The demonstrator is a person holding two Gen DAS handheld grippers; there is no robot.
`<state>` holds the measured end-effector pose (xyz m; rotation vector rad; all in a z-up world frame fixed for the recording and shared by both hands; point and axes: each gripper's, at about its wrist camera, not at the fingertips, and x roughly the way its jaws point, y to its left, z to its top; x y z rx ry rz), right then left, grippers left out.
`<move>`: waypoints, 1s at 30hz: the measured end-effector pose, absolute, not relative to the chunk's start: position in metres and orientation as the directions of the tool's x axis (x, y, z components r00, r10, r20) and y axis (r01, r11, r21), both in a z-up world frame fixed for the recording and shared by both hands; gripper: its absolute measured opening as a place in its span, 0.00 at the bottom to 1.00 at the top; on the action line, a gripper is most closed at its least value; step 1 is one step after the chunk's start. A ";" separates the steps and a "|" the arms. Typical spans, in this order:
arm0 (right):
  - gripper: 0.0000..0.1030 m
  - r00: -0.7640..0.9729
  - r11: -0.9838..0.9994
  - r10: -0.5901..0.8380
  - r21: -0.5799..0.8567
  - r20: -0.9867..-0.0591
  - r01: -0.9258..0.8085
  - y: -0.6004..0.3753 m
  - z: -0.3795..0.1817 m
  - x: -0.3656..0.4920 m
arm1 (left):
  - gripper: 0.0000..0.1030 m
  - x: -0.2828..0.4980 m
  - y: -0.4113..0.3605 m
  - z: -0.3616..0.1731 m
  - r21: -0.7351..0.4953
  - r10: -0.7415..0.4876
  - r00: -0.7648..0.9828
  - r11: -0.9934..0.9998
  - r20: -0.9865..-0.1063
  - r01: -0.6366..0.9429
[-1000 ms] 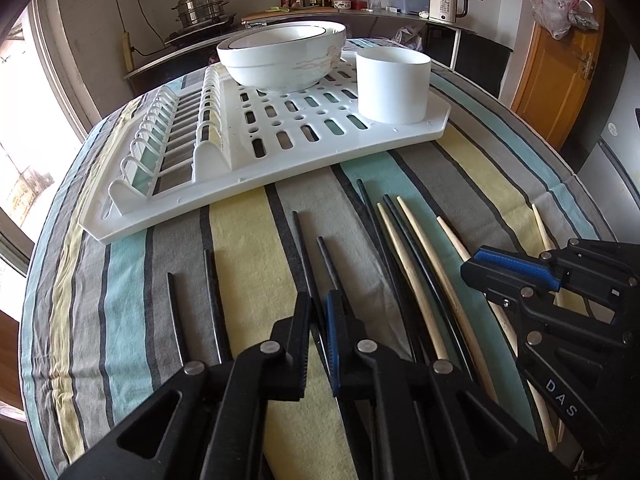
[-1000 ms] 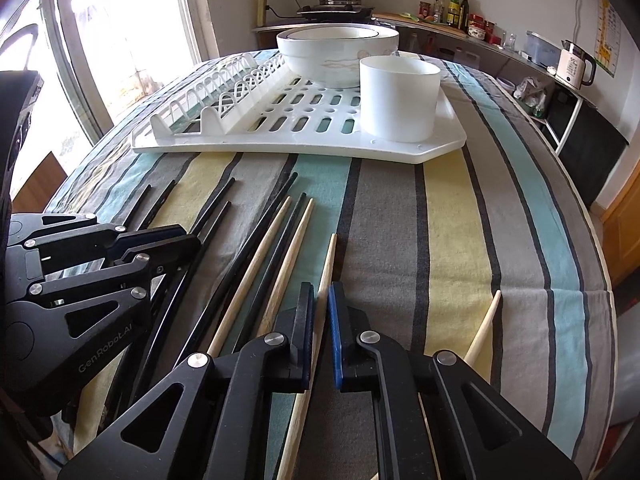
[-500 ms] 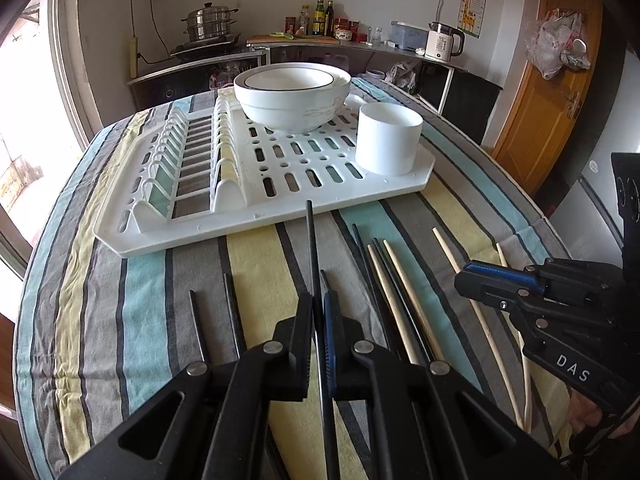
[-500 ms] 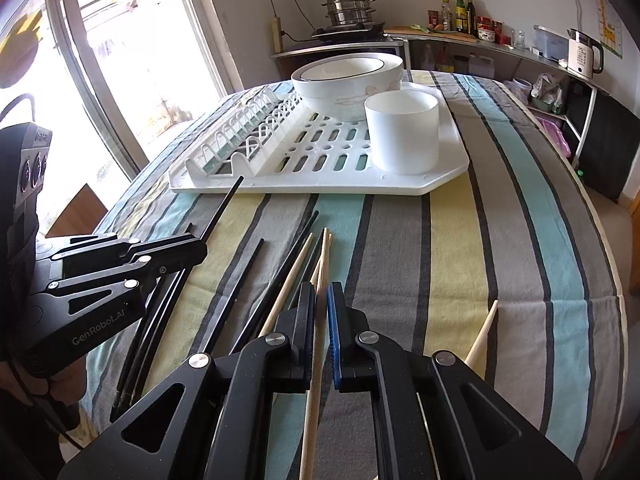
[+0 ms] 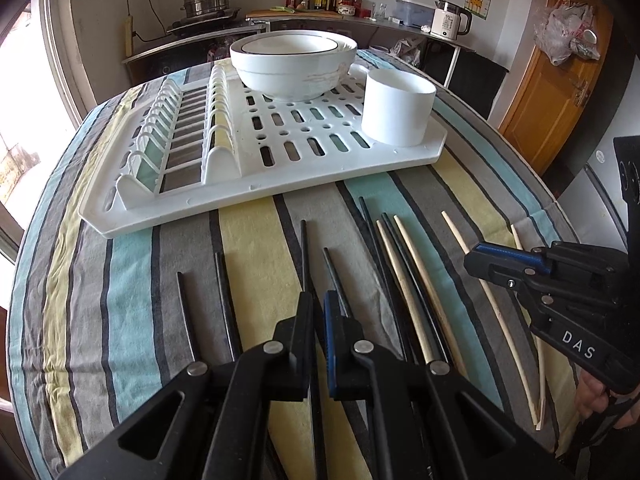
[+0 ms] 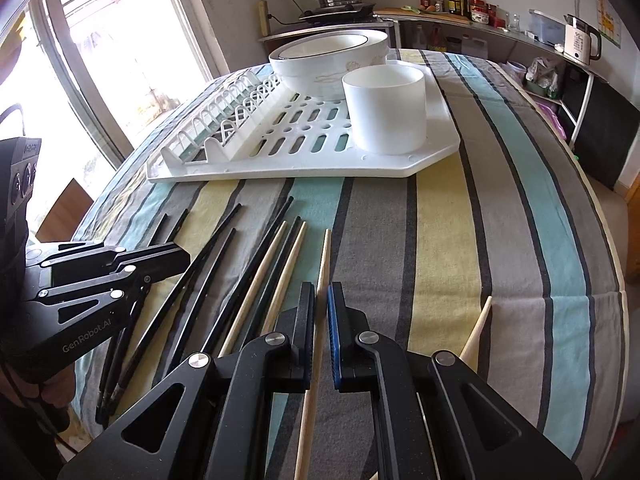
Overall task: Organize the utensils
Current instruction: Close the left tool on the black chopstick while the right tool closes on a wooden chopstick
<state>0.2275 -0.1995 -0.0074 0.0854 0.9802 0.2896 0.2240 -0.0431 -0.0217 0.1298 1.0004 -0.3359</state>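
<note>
My left gripper point(image 5: 318, 300) is shut on a black chopstick point(image 5: 304, 248) that sticks forward toward the white drying rack point(image 5: 280, 194). My right gripper point(image 6: 320, 294) is shut on a pale wooden chopstick point(image 6: 325, 256). In the left wrist view the right gripper point(image 5: 472, 262) shows at the right edge with that wooden chopstick point(image 5: 460, 236). The right wrist view has the left gripper point(image 6: 182, 256) at the left. A white cylindrical cup point(image 5: 398, 114) point(image 6: 384, 116) stands on the rack's near right corner. Several black chopsticks point(image 5: 224, 300) and wooden ones point(image 5: 416, 280) lie on the striped cloth.
A white bowl point(image 5: 294, 66) sits on the rack behind the cup, with plate slots on the rack's left half. One wooden chopstick point(image 6: 476, 328) lies apart to the right. The round table's edge point(image 6: 612, 240) curves off on the right. A kitchen counter runs along the back wall.
Both grippers have closed on a chopstick each, the left on a black one and the right on a wooden one, and have lifted and drawn back from the cloth.
</note>
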 end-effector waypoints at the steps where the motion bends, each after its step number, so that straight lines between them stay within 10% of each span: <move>1: 0.06 0.521 0.960 0.275 0.198 -0.808 -0.200 -0.200 -0.009 0.228 | 0.06 0.225 -0.044 -0.024 -0.041 -0.210 0.485 0.941 -0.849 0.335; 18: 0.06 0.519 0.959 0.279 0.204 -0.808 -0.198 -0.201 -0.011 0.230 | 0.21 0.254 -0.058 -0.032 0.047 -0.123 0.436 0.932 -0.891 0.358; 30: 0.06 0.555 0.946 0.321 0.235 -0.768 -0.222 -0.205 0.009 0.221 | 0.05 0.246 -0.046 -0.012 -0.026 -0.193 0.463 0.939 -0.865 0.343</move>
